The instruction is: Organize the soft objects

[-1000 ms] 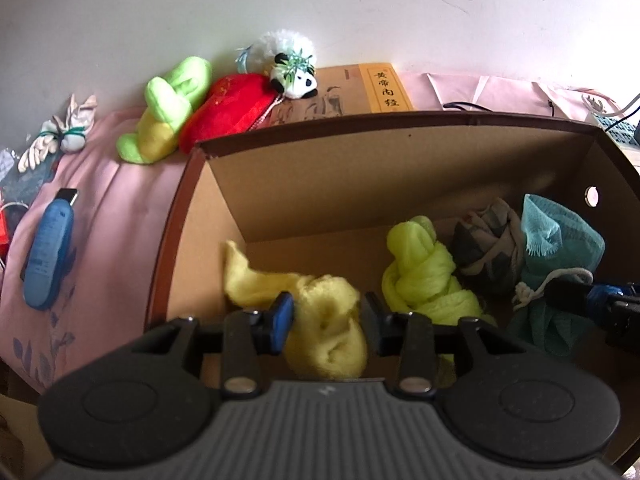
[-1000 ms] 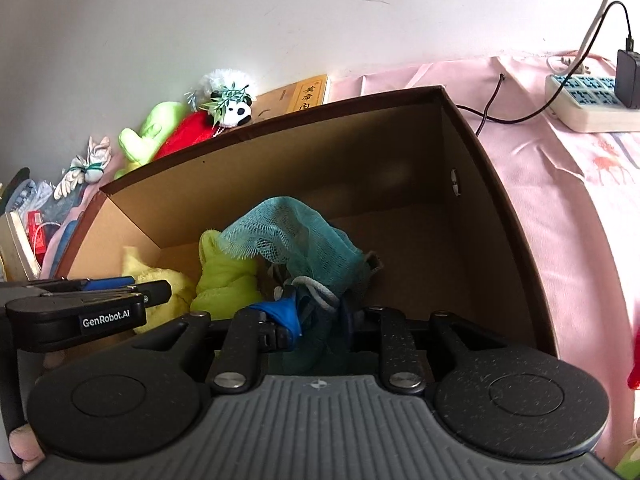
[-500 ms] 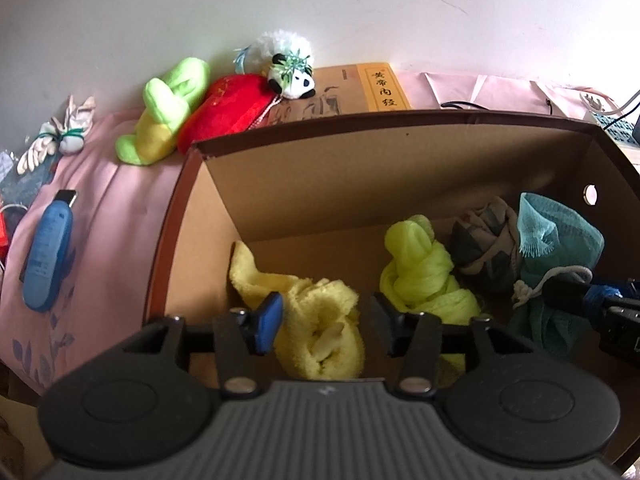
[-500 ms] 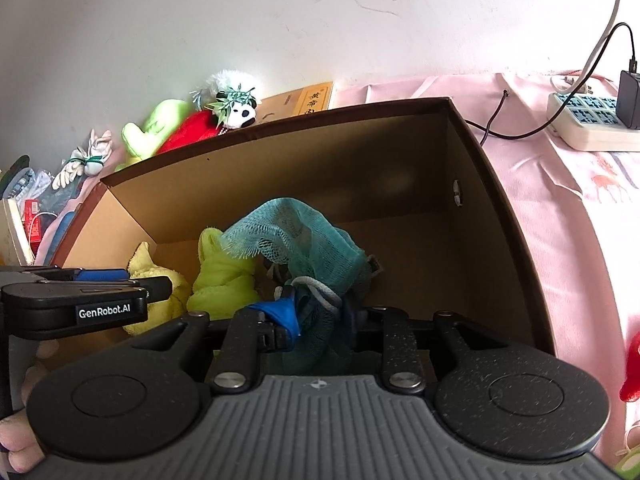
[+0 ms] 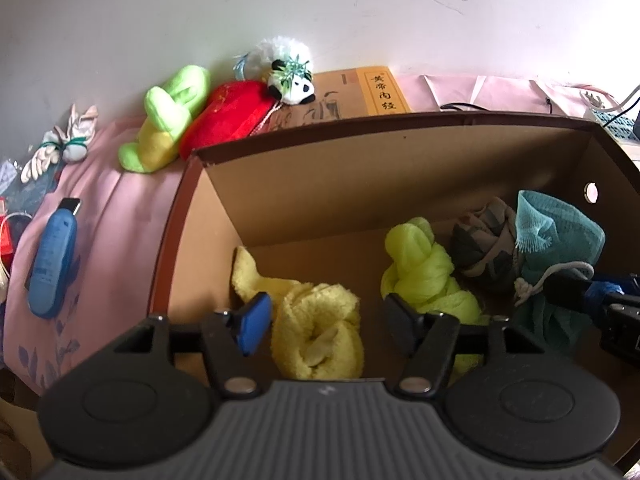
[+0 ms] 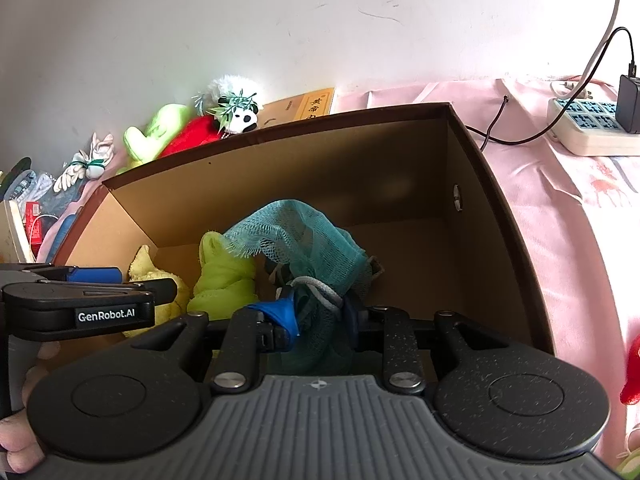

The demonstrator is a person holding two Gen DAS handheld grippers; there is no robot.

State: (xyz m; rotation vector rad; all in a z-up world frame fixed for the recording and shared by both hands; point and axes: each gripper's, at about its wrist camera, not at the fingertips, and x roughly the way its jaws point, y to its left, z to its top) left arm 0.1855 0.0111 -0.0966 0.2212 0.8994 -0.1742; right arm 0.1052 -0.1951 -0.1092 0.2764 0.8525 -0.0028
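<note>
Looking along the left gripper (image 5: 326,320), its jaws are spreading apart over the yellow towel (image 5: 316,328), which sits between them on the floor of the cardboard box (image 5: 176,236); the pads no longer press on it, so it looks just set down in the box's left corner. Beside it lie a lime-green cloth (image 5: 424,276), then a dark patterned cloth (image 5: 484,248), in a row that leaves each piece its own spot. At the right edge, the right gripper holds the teal mesh bag (image 5: 556,232). Outside the box, on the pink sheet (image 5: 112,216), wait a green plush (image 5: 168,120), a red plush (image 5: 232,116) and a small panda (image 5: 290,80), probably the next things to pack; a blue remote (image 5: 52,256) lies well apart.

From the right gripper (image 6: 320,316), the jaws are narrow and pinch the teal mesh bag at its gathered neck by the white drawstring (image 6: 316,286), though they are easing open slightly. The bag hangs over the box's middle, against the dark cloth, likely so it lands next in the row. The right half of the box is bare. A power strip (image 6: 588,124) rests on the sheet beyond.
</note>
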